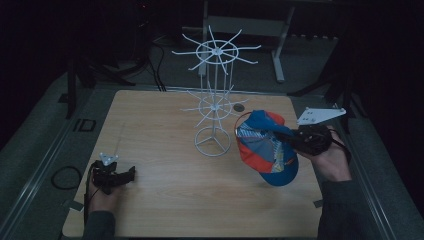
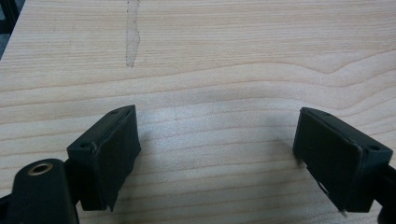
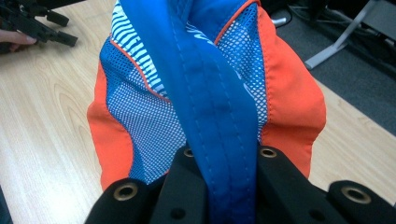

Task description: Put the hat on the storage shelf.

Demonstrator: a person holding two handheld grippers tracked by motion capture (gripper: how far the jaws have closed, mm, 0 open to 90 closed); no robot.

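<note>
While my right tongs (image 1: 295, 137) pinch the blue strap of the cap (image 1: 265, 147), holding it above the desk (image 1: 165, 200) beside the white rack (image 1: 215, 95), the hanging is undone. My left tongs (image 1: 127, 174) rest spread wide, empty.

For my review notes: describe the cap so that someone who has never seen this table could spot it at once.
Start at the white wire rack standing toward the far middle of the wooden table. Just right of its ring base, the cap hangs above the tabletop, pinched by a blue band in the right gripper. It is the one brightly coloured thing there: blue and orange, with mesh and striped panels.
</note>
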